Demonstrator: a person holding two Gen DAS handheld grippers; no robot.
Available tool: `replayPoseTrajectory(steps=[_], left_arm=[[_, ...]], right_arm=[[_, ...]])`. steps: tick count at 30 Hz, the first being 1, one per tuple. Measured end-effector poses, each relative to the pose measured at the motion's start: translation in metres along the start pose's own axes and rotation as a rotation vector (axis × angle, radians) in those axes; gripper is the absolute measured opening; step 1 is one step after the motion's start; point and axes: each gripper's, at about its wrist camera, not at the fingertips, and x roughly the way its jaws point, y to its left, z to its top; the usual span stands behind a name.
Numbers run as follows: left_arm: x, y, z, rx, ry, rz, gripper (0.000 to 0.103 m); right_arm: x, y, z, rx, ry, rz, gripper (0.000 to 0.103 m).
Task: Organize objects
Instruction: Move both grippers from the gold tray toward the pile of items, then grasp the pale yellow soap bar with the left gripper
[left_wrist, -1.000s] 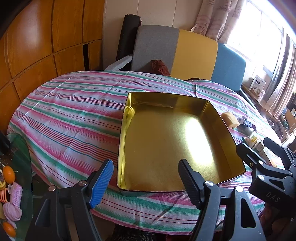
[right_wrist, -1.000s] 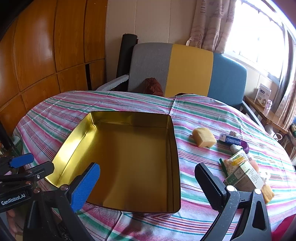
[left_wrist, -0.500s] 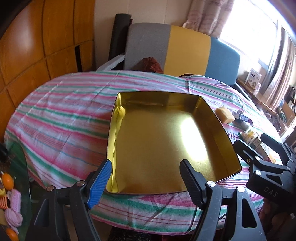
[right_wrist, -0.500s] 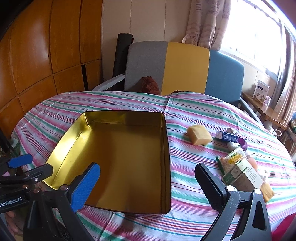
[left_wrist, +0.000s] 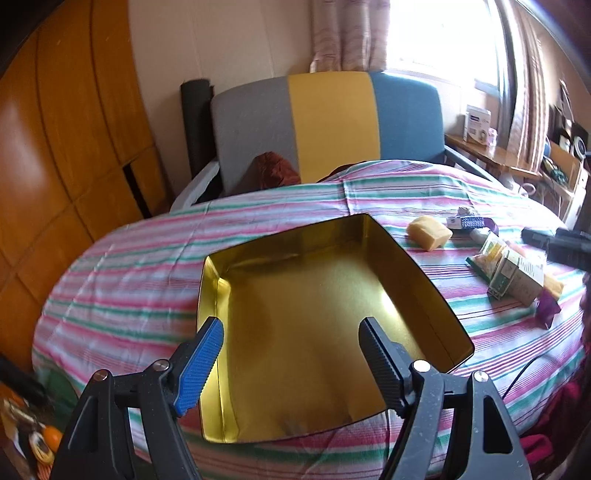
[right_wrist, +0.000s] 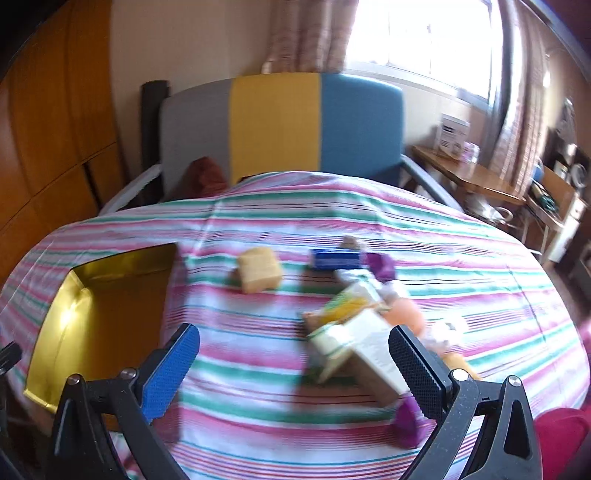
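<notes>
An empty gold metal tin lies on the striped tablecloth; it also shows at the left of the right wrist view. My left gripper is open and empty over the tin's near edge. My right gripper is open and empty just before a pile of small items: a white and green carton, a yellow packet, a blue box and a yellow sponge block. The sponge and carton also show in the left wrist view.
A grey, yellow and blue chair stands behind the round table. Wooden panels run along the left. A side shelf with boxes stands by the window at right. Purple pieces lie near the carton.
Both grippers have swung to the right. The right gripper now faces the pile of items instead of the tin. The left view now shows the tin farther left and the items at right.
</notes>
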Motion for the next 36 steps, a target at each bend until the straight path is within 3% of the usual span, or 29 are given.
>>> replayPoseTrajectory(steps=[7,16,25,36], left_arm=[[-0.003,-0.027,0.011,0.089,-0.046,0.010,0.077],[0.004,-0.050,0.025,0.158,-0.047,-0.007,0.077],[0.021,-0.085,0.042,0.216,-0.031,-0.063,0.077],[0.046,-0.132,0.063,0.296,-0.006,-0.132,0.077]], right_arm=[[0.022,-0.066,0.011,0.115,0.007,-0.049,0.103],[0.048,-0.109,0.007,0.232,0.029,-0.004,0.103],[0.057,-0.131,0.002,0.352,0.065,0.042,0.103],[0.057,-0.130,0.003,0.362,0.065,0.076,0.103]])
